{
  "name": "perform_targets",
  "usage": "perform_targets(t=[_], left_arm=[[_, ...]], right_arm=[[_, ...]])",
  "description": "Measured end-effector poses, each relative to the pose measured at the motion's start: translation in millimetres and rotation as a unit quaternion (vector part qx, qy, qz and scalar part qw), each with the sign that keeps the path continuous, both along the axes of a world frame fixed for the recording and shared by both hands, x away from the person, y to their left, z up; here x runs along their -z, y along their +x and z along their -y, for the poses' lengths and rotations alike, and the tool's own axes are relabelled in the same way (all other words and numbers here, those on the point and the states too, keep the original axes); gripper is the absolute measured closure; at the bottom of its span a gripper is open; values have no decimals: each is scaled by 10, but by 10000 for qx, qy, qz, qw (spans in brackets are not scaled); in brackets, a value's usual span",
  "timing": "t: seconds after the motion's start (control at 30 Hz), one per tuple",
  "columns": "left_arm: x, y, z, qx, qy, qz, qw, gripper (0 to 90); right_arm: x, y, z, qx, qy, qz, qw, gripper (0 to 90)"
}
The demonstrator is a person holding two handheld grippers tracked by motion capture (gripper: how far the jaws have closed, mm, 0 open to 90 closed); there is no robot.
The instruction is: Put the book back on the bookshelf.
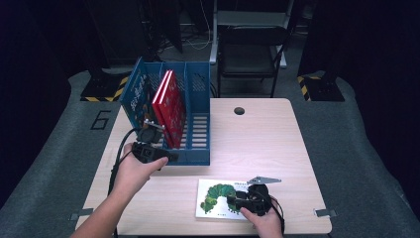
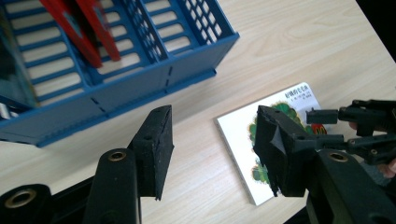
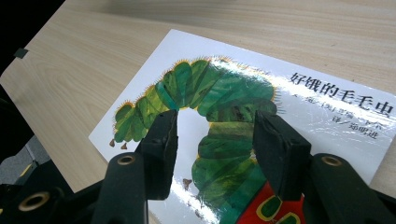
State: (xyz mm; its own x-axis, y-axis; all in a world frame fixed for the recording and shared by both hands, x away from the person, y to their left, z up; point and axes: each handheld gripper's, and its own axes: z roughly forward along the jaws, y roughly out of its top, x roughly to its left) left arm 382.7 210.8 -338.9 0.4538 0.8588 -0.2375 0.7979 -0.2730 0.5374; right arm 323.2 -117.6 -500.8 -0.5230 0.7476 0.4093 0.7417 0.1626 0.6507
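Jaws of the right gripper (image 3: pixel 215 140) stand wide apart with nothing between them, just above the caterpillar book (image 3: pixel 243 107). That book (image 1: pixel 218 198) lies flat near the front edge of the bench (image 1: pixel 267 144). Jaws of the left gripper (image 2: pixel 212 149) are open too and hold nothing, low over the bare wood beside the blue rack (image 1: pixel 198 124), where red books (image 1: pixel 171 106) lean inside.
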Motion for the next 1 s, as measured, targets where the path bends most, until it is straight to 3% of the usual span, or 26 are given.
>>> perform_targets(t=[0.37, 0.5, 0.6, 0.77, 1.0], left_arm=[[409, -202, 40, 66, -11, 4, 10000, 470], [605, -242, 34, 117, -100, -114, 9998, 470], [775, -289, -4, 172, -211, -195, 9994, 473], [937, -330, 15, 41, -362, -201, 9991, 472], [1037, -369, 106, 159, -301, -263, 9991, 471]], right_arm=[[3, 8, 4, -20, -108, 37, 9999, 501], [8, 2, 0, 3, -129, -15, 9999, 501], [18, 1, -12, -75, -242, 81, 9996, 501], [32, 6, -14, -100, -253, 25, 9996, 503], [28, -2, -12, -47, -315, 23, 9995, 504]])
